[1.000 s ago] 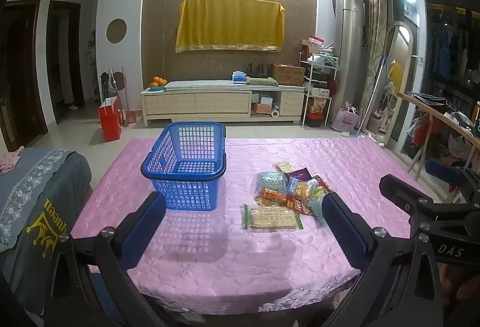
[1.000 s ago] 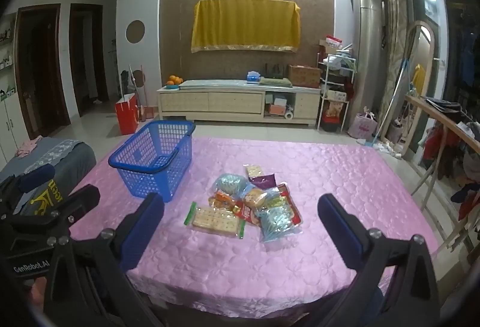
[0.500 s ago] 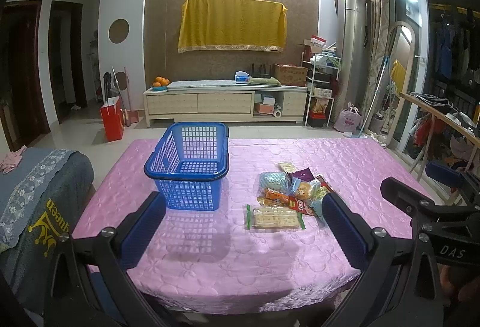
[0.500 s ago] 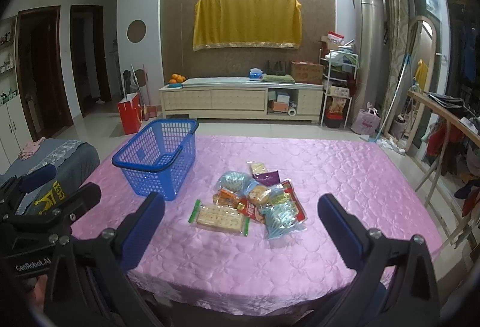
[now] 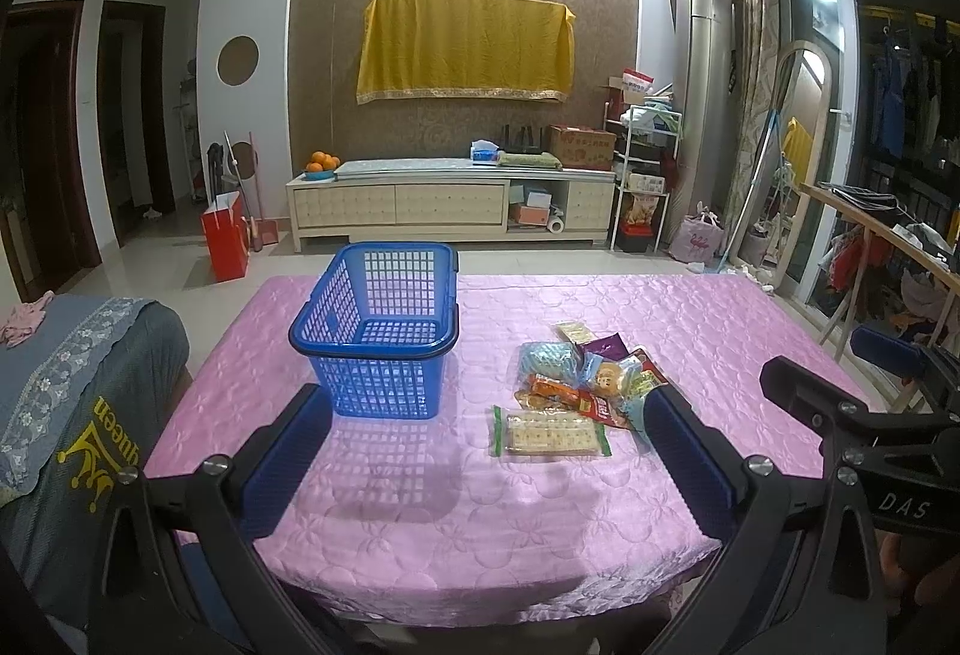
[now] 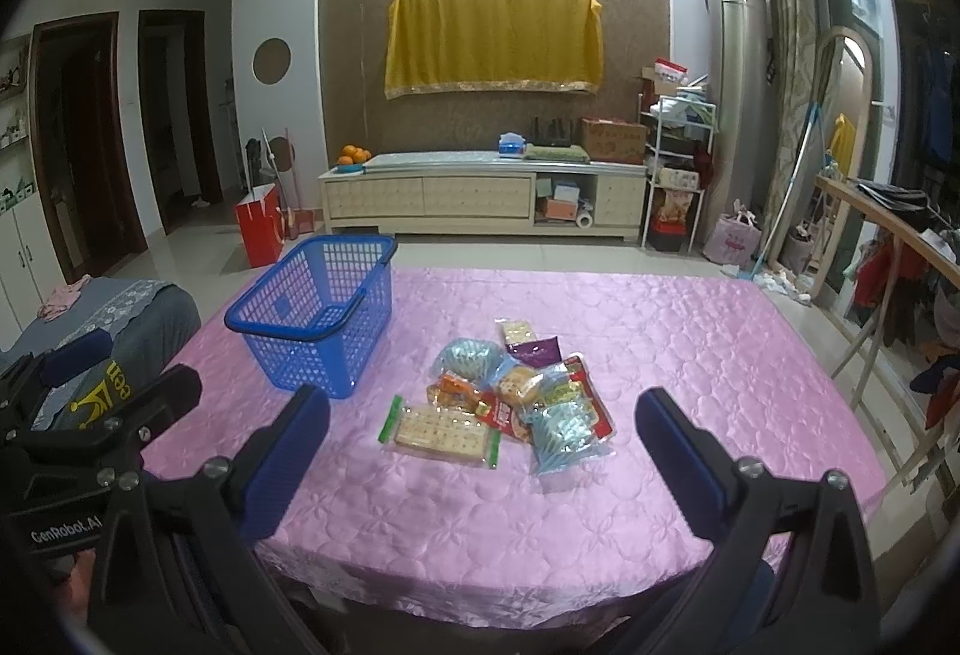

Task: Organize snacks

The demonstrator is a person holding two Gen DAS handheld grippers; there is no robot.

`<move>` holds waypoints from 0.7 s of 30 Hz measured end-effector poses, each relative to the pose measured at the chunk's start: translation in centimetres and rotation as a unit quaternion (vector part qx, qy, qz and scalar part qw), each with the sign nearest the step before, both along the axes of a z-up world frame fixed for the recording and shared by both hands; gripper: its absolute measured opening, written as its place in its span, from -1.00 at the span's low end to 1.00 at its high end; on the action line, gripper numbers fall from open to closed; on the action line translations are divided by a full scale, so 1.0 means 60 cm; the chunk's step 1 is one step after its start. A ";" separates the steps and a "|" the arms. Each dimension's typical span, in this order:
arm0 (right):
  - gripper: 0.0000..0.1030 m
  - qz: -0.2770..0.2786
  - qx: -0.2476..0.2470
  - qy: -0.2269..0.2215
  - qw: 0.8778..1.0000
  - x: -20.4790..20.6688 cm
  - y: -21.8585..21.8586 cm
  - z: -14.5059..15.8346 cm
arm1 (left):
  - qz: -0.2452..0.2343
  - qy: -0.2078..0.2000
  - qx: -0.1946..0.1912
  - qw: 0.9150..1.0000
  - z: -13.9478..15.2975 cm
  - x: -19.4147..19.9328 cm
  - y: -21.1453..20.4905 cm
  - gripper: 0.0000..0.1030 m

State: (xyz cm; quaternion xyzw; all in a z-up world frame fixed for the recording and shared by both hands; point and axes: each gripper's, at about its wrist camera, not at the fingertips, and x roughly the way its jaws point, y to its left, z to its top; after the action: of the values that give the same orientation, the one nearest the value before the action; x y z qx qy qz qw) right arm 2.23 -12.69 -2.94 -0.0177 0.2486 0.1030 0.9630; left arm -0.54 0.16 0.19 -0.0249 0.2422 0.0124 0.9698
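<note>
Drifted a little nearer the table (image 5: 750,331) over the last second, both views; nothing on the pink cloth shifted. Left gripper (image 5: 489,460) held above the near edge with jaws wide apart and empty, lined up roughly between basket and snacks. Right gripper (image 6: 480,454) likewise spread open and empty, aimed straight at the snack pile (image 6: 522,394), probably so the first pick can come from that side.

Blue basket (image 5: 378,331) upright toward the left edge, handle folded down on the rim, apparently empty through the mesh, though the far inside corner reads poorly. Placed just beside the pile, seemingly to keep each carry short. Pile heaped near the middle of the table, well clear of the far edge. Cracker pack (image 6: 441,431) flat at the front of the heap, nearest the near edge and mostly free of the rest, so likely the easiest first grab. Light blue packet (image 6: 564,430) just right of it, overlapping the red wrappers behind.

No snack in the basket yet; task judged at its very start.
</note>
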 end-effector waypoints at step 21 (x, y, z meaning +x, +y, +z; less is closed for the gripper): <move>1.00 0.002 0.003 0.006 1.000 -0.002 -0.002 -0.007 | 0.001 0.004 0.000 1.000 -0.005 0.001 -0.006 1.00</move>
State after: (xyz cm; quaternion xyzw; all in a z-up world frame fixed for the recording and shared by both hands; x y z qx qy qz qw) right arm 2.12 -12.82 -3.38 -0.0147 0.2537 0.1053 0.9614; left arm -0.50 -0.20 -0.11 -0.0250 0.2463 0.0138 0.9688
